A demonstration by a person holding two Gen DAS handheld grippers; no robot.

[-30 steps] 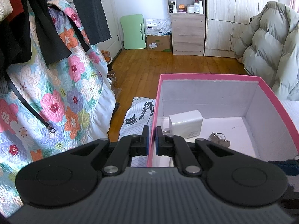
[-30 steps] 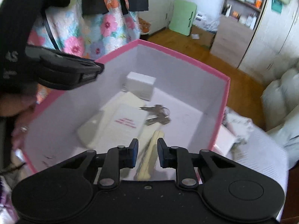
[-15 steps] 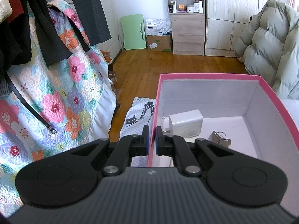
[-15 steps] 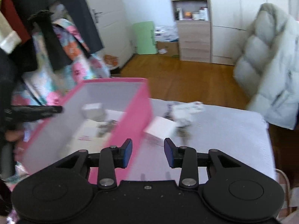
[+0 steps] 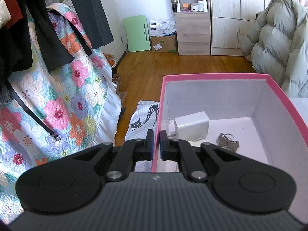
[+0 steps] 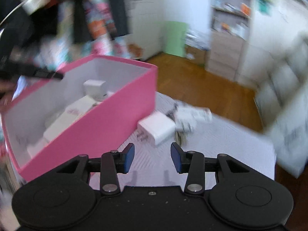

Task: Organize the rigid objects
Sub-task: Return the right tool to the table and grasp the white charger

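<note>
Now my right tool (image 6: pixel 152 157) has left the box (image 6: pixel 107 119), jaws opening empty toward the charger (image 6: pixel 156 128) outside (left tool (image 5: pixel 156 144) clamps the box wall).

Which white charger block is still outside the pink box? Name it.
The white charger lying on the table just ahead of the right claw, beside the pink box. The other white charger already sits inside that box.

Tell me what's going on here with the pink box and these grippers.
A person is sorting small items into the pink box. The left gripper is clamped on the box's side wall. The right gripper, jaws opening and empty, faces a white charger lying outside the box. Another charger and keys lie inside.
</note>
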